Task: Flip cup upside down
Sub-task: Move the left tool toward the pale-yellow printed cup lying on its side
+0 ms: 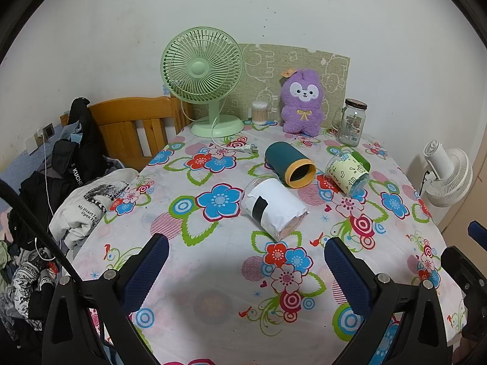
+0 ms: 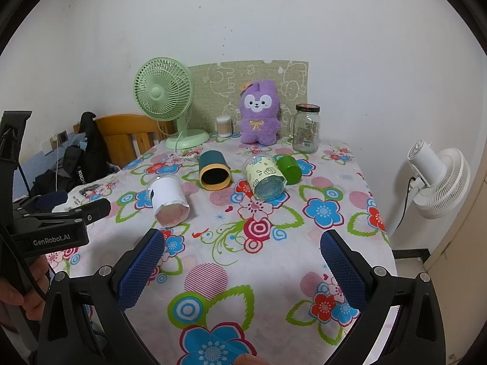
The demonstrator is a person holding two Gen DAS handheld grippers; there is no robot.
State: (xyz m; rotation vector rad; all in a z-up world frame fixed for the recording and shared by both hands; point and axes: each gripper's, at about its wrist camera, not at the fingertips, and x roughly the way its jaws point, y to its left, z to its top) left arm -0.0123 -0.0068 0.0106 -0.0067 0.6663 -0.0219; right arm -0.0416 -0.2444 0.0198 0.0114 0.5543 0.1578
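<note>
On the bench (image 1: 188,273) three cups lie sideways: white cup (image 1: 274,206), teal cup (image 1: 289,164), yellow cup (image 1: 347,173); left gripper (image 1: 246,267) and right gripper (image 2: 243,267) gape, holding nothing

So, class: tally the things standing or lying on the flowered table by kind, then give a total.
Cups lying on their sides: 3 (white, teal, cream)
Fans: 1
Soft toys: 1
Glass jars: 1
Cotton swab tubs: 1
Total: 7
</note>
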